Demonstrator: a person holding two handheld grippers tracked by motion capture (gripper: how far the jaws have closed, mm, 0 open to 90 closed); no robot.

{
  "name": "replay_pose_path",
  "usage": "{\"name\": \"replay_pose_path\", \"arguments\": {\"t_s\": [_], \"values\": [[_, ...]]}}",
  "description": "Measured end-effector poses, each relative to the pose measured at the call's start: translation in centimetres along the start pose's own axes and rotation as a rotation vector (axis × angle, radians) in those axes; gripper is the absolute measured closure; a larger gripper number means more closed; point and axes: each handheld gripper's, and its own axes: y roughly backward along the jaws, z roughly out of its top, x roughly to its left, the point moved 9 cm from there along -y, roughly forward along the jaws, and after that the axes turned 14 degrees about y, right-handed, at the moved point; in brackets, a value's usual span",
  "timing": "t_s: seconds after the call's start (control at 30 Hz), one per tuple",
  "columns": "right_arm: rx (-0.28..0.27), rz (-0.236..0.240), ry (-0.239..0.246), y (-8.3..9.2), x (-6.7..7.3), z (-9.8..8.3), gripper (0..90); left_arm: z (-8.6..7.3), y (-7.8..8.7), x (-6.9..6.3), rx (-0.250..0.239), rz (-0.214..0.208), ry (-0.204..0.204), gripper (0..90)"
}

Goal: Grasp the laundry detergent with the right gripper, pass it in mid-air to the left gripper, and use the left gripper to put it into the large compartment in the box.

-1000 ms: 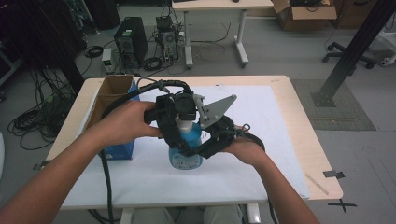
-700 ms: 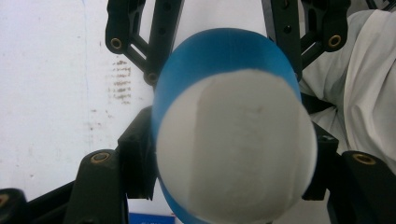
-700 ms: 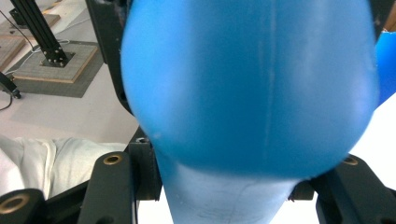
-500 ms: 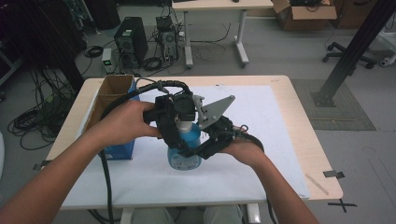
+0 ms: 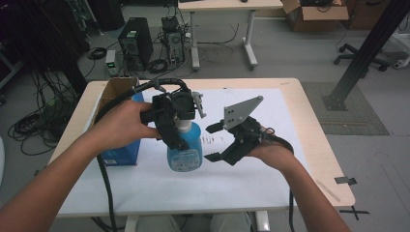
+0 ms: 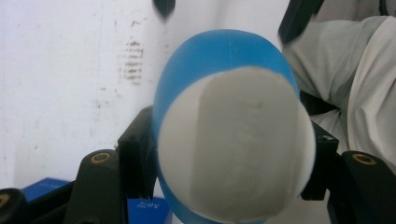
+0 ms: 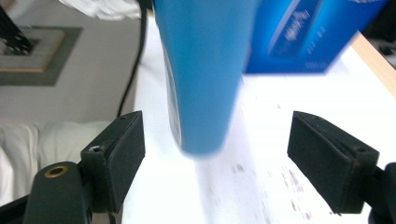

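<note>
Pulled away from the spray bottle point(image 5: 183, 147) since half a second ago: right gripper point(image 5: 216, 142), jaws then close around the bottle's body, now off to its right with jaws spread wide and nothing between them. Raised a little over the same interval: bottle and left gripper point(image 5: 175, 126).

Spread beneath it all: table point(image 5: 309, 121) with a pale wooden rim and a white sheet point(image 5: 270, 164) over most of its top, smudged with dark marks just right of the bottle. Standing at the table's left side: cardboard box point(image 5: 116, 92), open at the top. Just in front of that box, partly hidden by the left hand point(image 5: 123, 126): blue carton point(image 5: 121, 155).

Held near the middle of the sheet, upright: blue spray bottle with white trigger head, pinched at the neck between the left gripper's jaws. Seen from above in the left gripper view: white head point(image 6: 236, 149) with a black pad pressed against each side. Seen in the right gripper view: bottle body point(image 7: 201, 70), blurred, hanging beyond the widely parted pads point(image 7: 119, 154), base apparently just clear of the sheet. Riding on top of the right gripper: grey three-cornered plate point(image 5: 239, 112).
</note>
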Motion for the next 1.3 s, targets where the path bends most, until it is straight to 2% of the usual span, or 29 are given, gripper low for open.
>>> {"name": "replay_pose_path", "arguments": {"t_s": [0.07,0.23,0.57,0.63,0.73,0.87,0.97,1.17,1.3], "values": [[0.041,-0.02,-0.009,0.7,-0.2,-0.8,16.7,-0.1,0.1,0.2,0.001,0.007,0.012,37.8],[0.097,-0.044,-0.052,2.4,-0.5,-2.3,14.8,-0.4,0.6,0.6,0.007,0.023,0.042,37.8],[0.3,-0.063,-0.076,5.0,0.0,-5.1,9.8,-0.7,1.8,1.5,0.015,0.067,0.134,37.8],[0.357,-0.067,-0.086,5.7,0.1,-5.9,8.8,-0.9,2.1,1.7,0.022,0.077,0.154,37.8],[0.407,-0.07,-0.099,6.7,0.2,-6.9,8.8,-1.1,2.6,2.1,0.028,0.091,0.182,37.8],[0.444,-0.067,-0.121,7.9,0.4,-7.7,8.8,-1.4,3.2,2.6,0.036,0.103,0.217,37.8],[0.474,-0.059,-0.119,8.5,0.7,-8.1,8.8,-1.7,3.5,3.0,0.042,0.103,0.238,37.8],[0.53,-0.025,-0.136,9.3,1.0,-8.9,9.2,-2.1,4.0,3.6,0.046,0.118,0.292,37.8],[0.568,-0.013,-0.143,9.8,0.9,-9.6,9.0,-2.3,4.5,4.2,0.044,0.137,0.351,37.8]]}}
